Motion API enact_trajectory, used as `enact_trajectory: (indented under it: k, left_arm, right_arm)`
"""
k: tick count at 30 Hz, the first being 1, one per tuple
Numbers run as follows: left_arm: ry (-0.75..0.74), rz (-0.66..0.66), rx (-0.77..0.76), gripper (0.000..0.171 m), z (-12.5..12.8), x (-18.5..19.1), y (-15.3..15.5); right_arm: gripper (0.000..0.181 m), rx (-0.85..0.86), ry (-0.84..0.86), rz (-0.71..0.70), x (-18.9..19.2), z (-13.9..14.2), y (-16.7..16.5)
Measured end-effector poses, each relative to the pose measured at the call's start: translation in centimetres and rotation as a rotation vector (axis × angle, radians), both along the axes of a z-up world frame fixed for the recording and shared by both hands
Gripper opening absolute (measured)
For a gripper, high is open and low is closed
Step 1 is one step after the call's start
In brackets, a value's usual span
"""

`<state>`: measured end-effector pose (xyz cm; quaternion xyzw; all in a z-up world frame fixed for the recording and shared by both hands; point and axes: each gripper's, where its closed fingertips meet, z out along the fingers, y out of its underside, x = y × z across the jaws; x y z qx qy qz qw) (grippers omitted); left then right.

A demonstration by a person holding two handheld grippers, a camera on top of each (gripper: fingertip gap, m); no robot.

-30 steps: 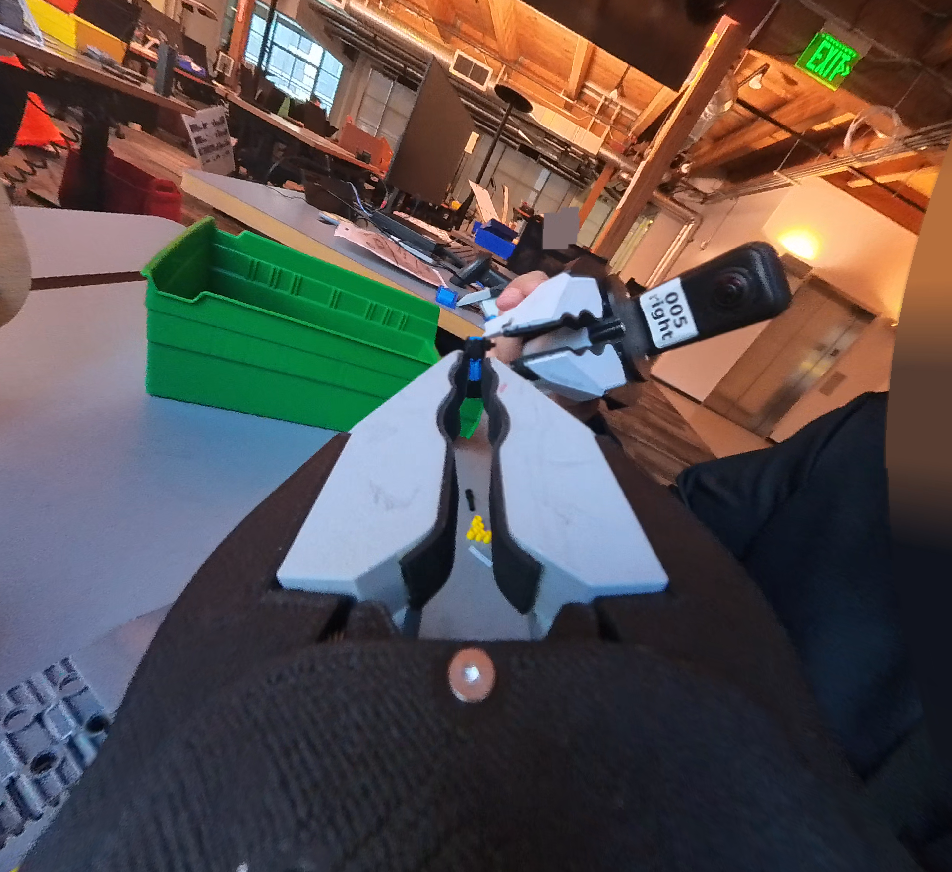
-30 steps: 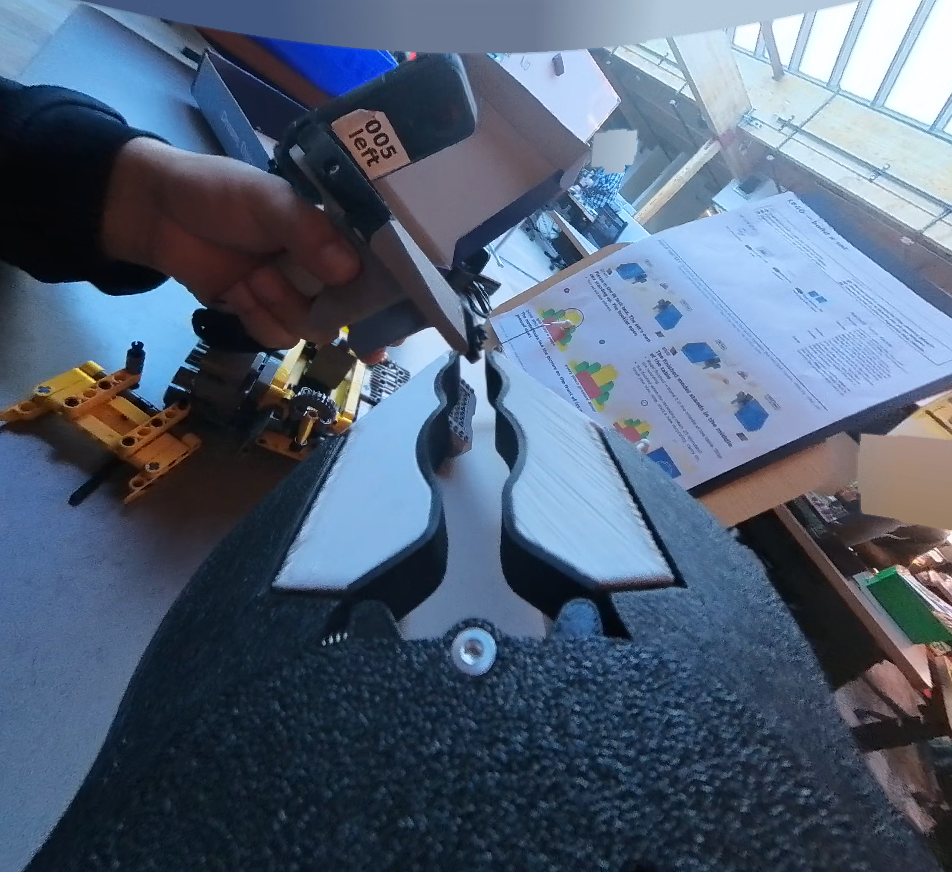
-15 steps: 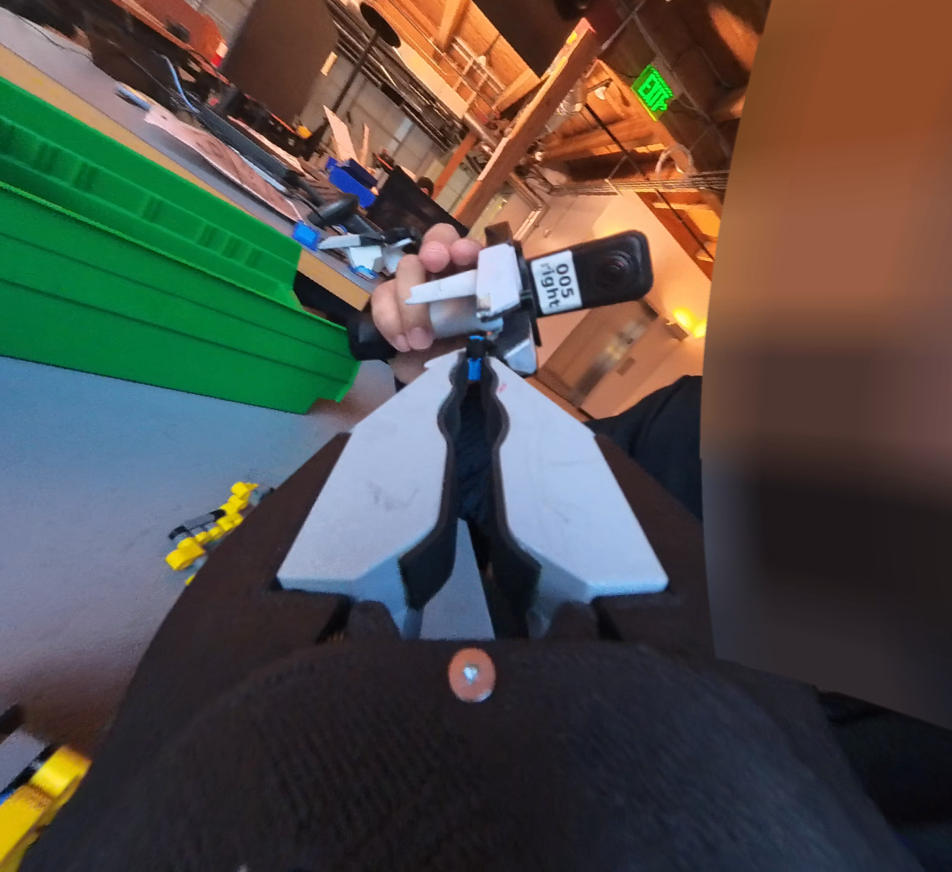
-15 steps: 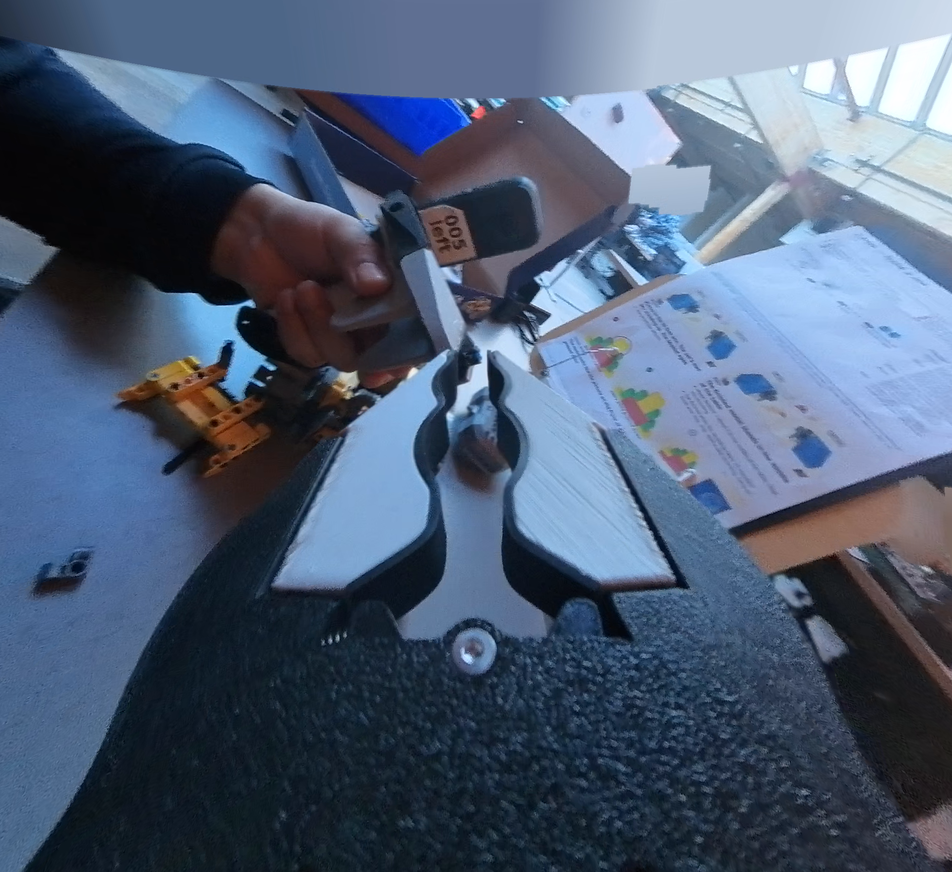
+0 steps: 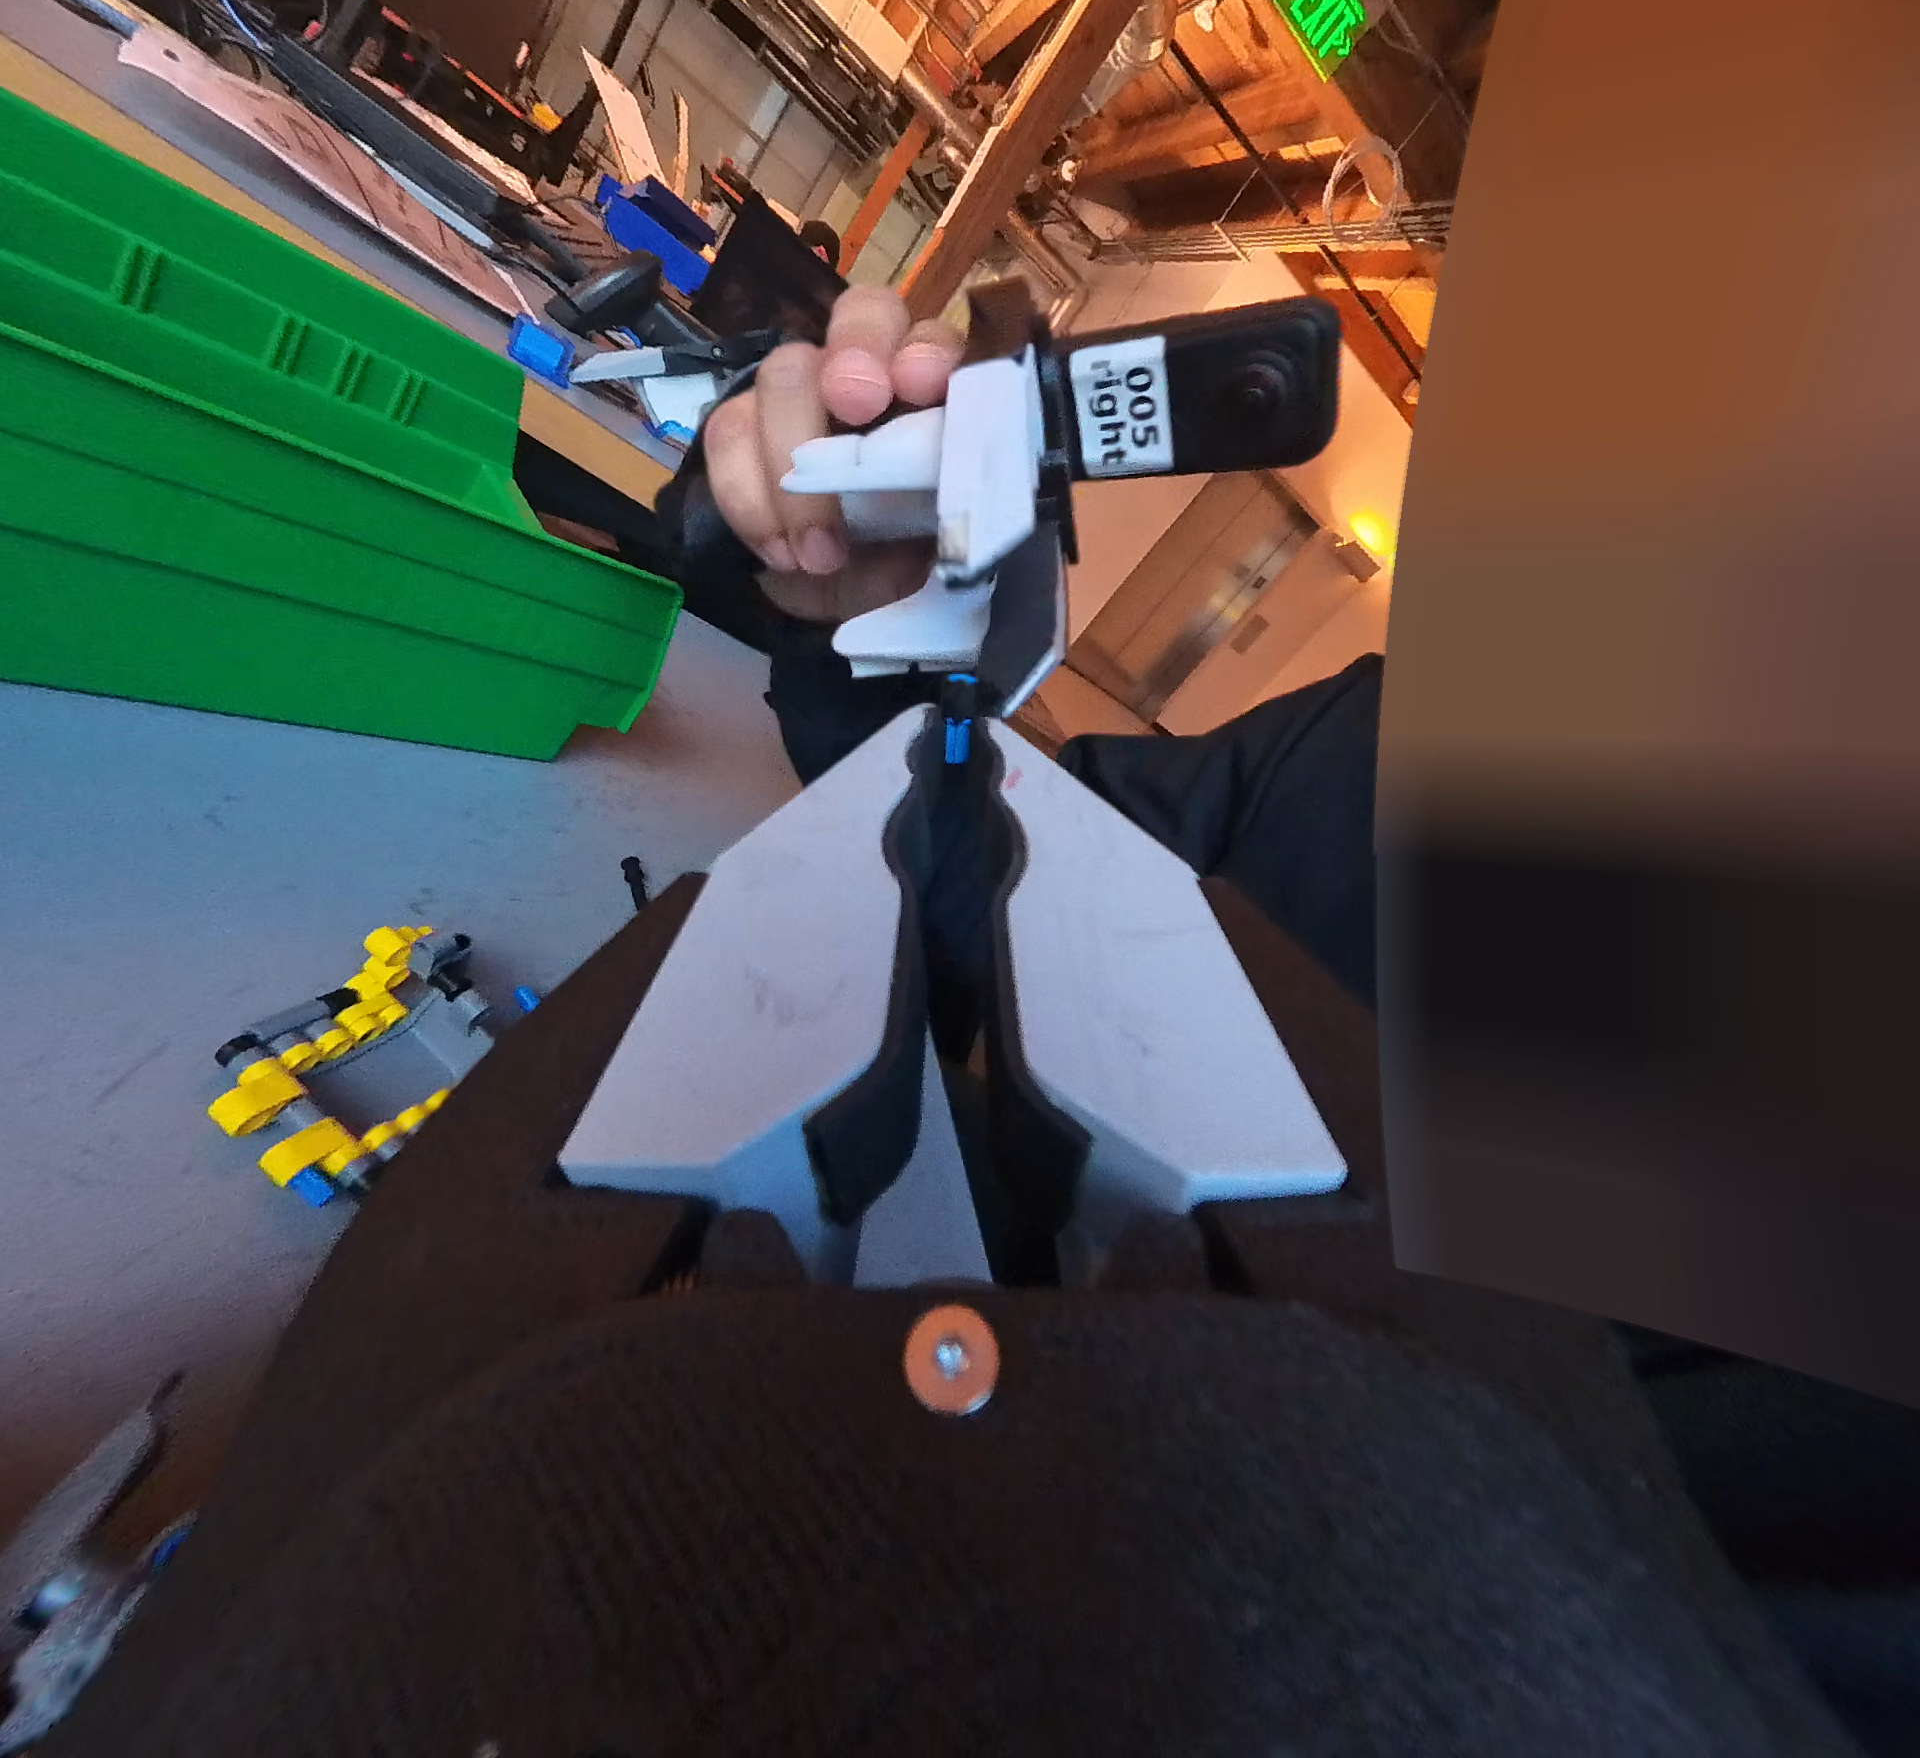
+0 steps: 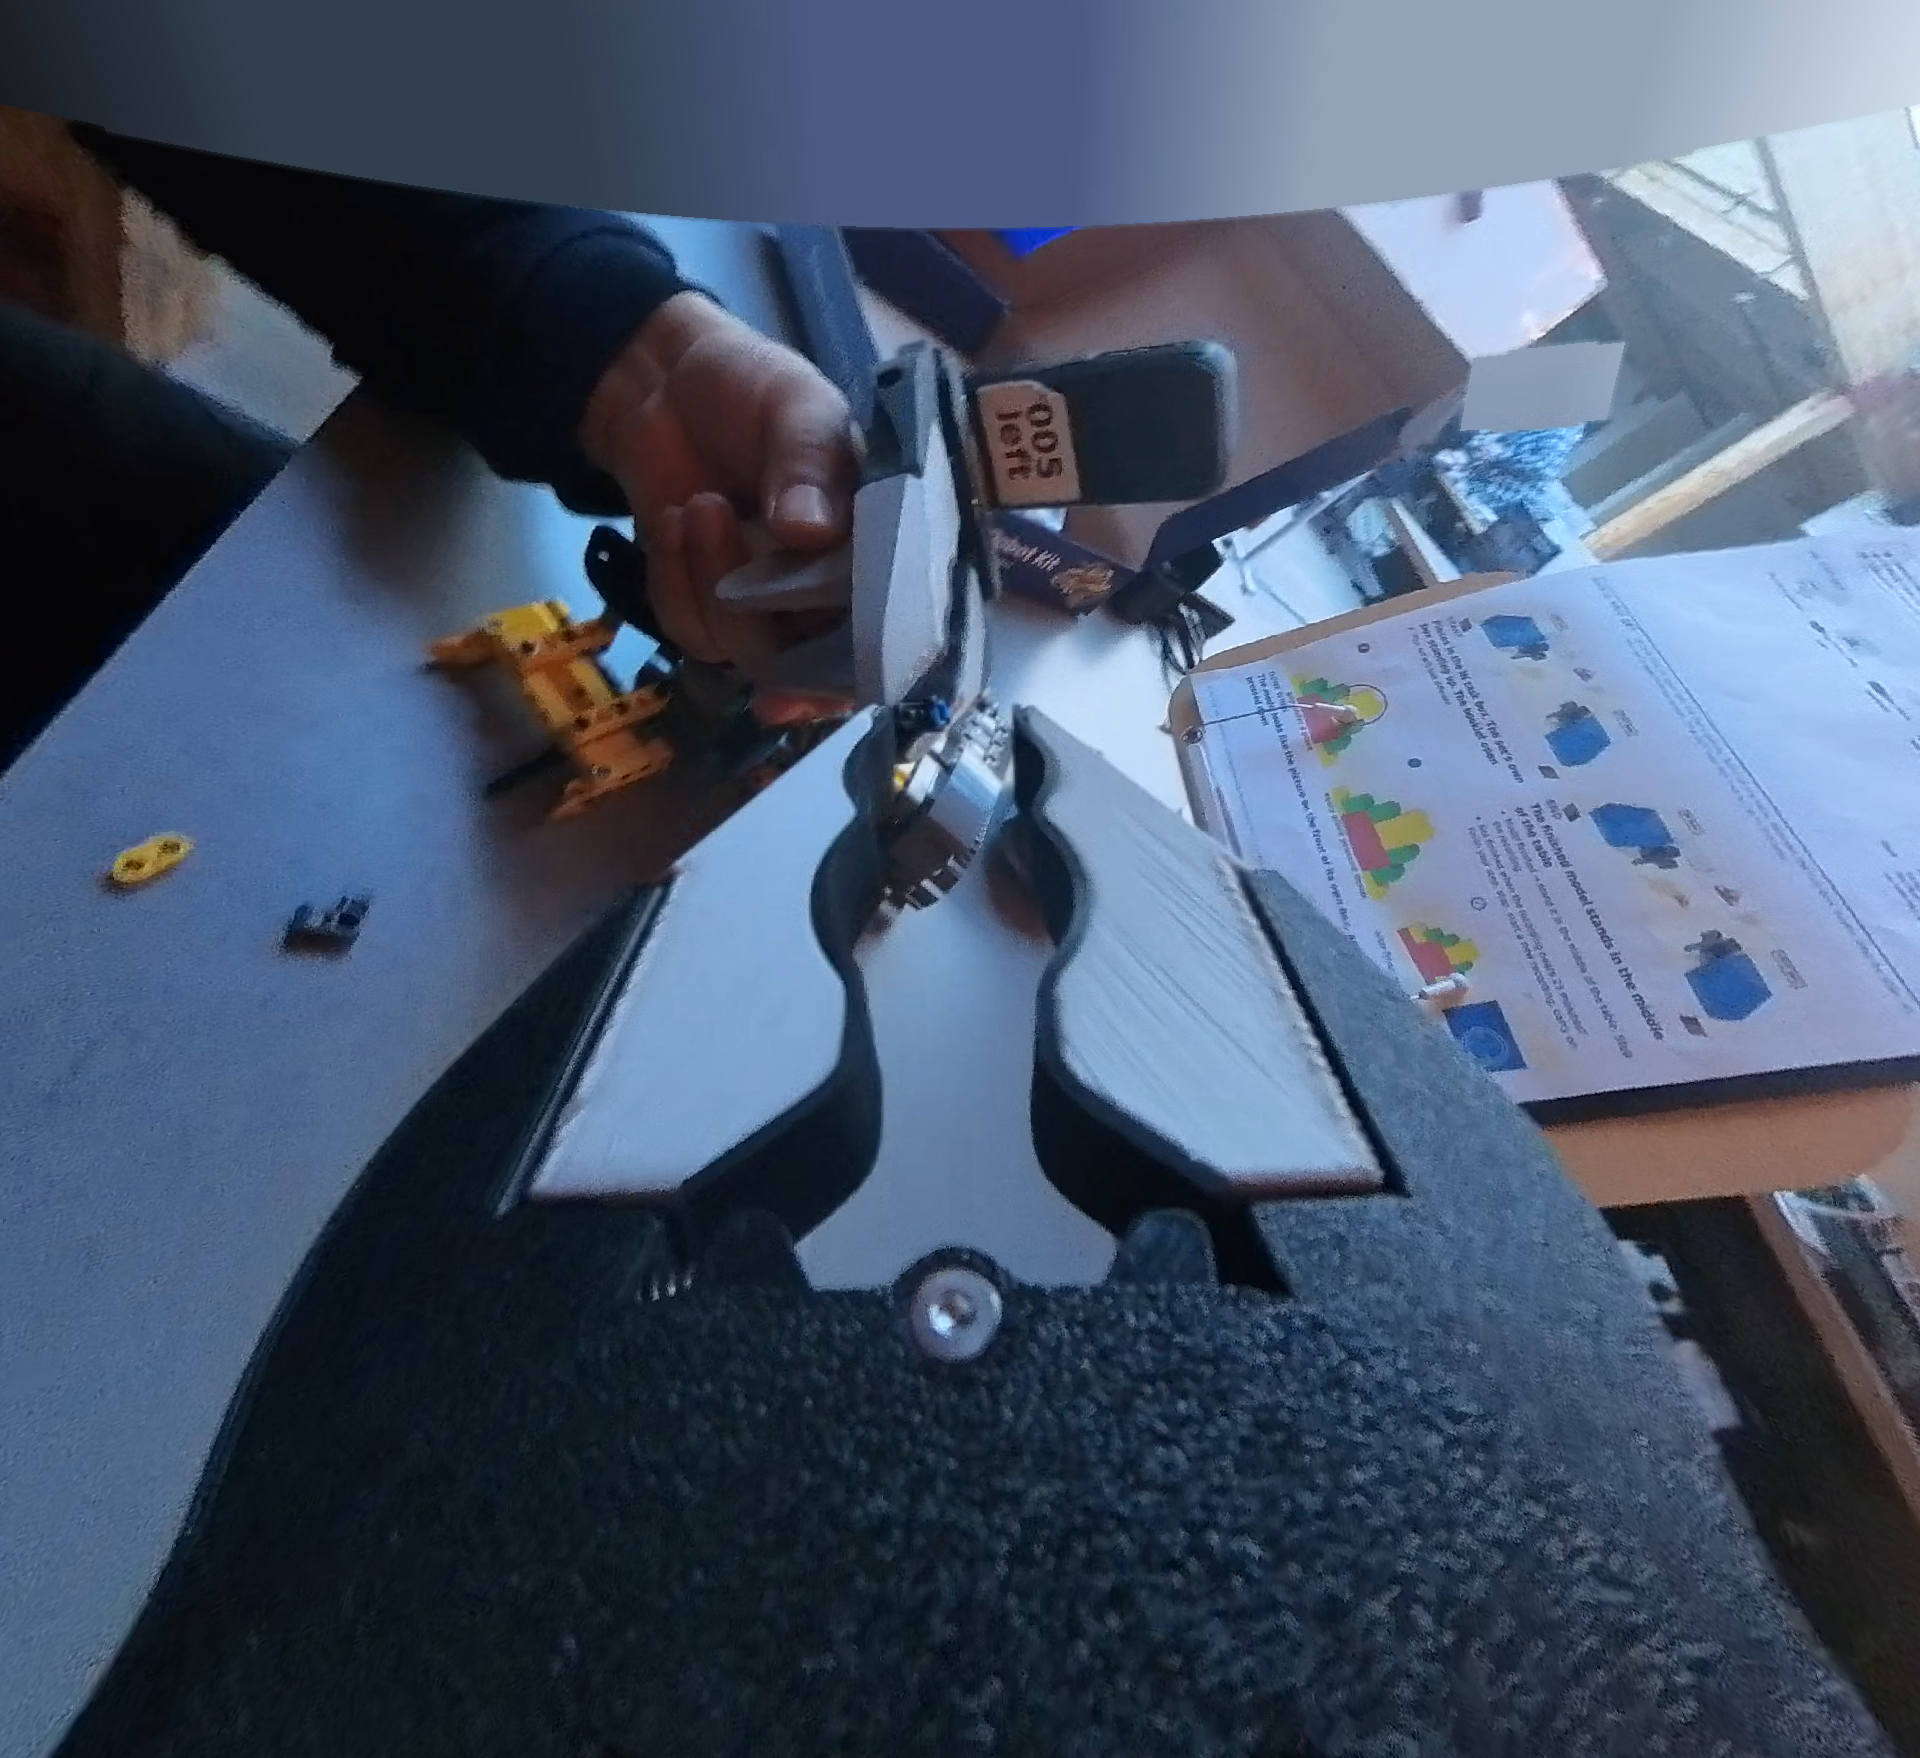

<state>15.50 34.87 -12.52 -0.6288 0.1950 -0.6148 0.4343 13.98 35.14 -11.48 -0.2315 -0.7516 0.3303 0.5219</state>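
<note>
My left gripper (image 5: 956, 734) is shut on a small blue and black pin (image 5: 956, 744), held above the grey table (image 5: 312, 856). Its tip meets the tip of my right gripper (image 5: 971, 674), which a hand holds just beyond it. In the right wrist view my right gripper (image 6: 951, 740) is closed on a grey toy-brick piece (image 6: 961, 799) that fills the gap between its fingers. The left gripper (image 6: 933, 709) comes down from above, and the pin touches the piece by my left fingertip.
A green bin (image 5: 260, 503) stands at the left. A yellow and grey brick assembly (image 5: 343, 1074) lies on the table; it is the yellow assembly (image 6: 566, 700) in the right wrist view. A small yellow piece (image 6: 151, 856), a small dark piece (image 6: 327, 919) and an instruction sheet on a clipboard (image 6: 1610, 825) lie nearby. Only a small space, under 4 cm, lies between the two pairs of fingers.
Both grippers have turned and drawn closer, tip to tip. The grey piece in my right gripper now shows a broader face, and the right fingers stand slightly wider apart.
</note>
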Motion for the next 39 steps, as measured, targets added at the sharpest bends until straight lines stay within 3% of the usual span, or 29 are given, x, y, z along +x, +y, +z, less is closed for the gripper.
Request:
enact_trajectory:
  k: [3,7,15,21,26,32,37,39]
  left_arm:
    - [0.01,-0.003,-0.01,0.003,-0.4,0.4,0.0]
    - [0.031,0.036,0.016,0.002,-0.2,0.2,0.1]
    - [-0.063,0.156,0.035,0.003,1.2,-1.9,1.2]
    - [-0.115,0.227,0.037,0.002,1.7,-3.1,1.9]
    - [-0.114,0.248,0.027,0.002,1.6,-3.6,2.3]
    - [-0.069,0.212,0.005,0.002,0.8,-2.8,2.2]
    - [-0.07,0.176,-0.016,0.002,0.5,-1.8,1.9]
    - [-0.076,0.149,-0.031,0.002,0.4,-1.5,1.8]
  right_arm:
    - [0.003,0.09,-0.094,0.039,0.6,-0.9,-0.6]
    - [0.001,0.196,-0.1,-0.003,0.5,-1.0,-0.7]
    - [0.0,0.387,0.204,-0.389,-1.4,0.6,0.6]
    - [0.0,0.309,0.341,-0.536,-2.5,1.4,1.5]
    - [0.0,0.245,0.33,-0.529,-3.0,1.2,1.8]
    - [0.0,0.161,0.204,-0.355,-2.2,0.3,1.6]
    - [0.002,0.36,0.142,-0.304,-1.3,0.1,1.2]
    - [0.004,0.36,0.106,-0.277,-1.1,0.0,1.2]
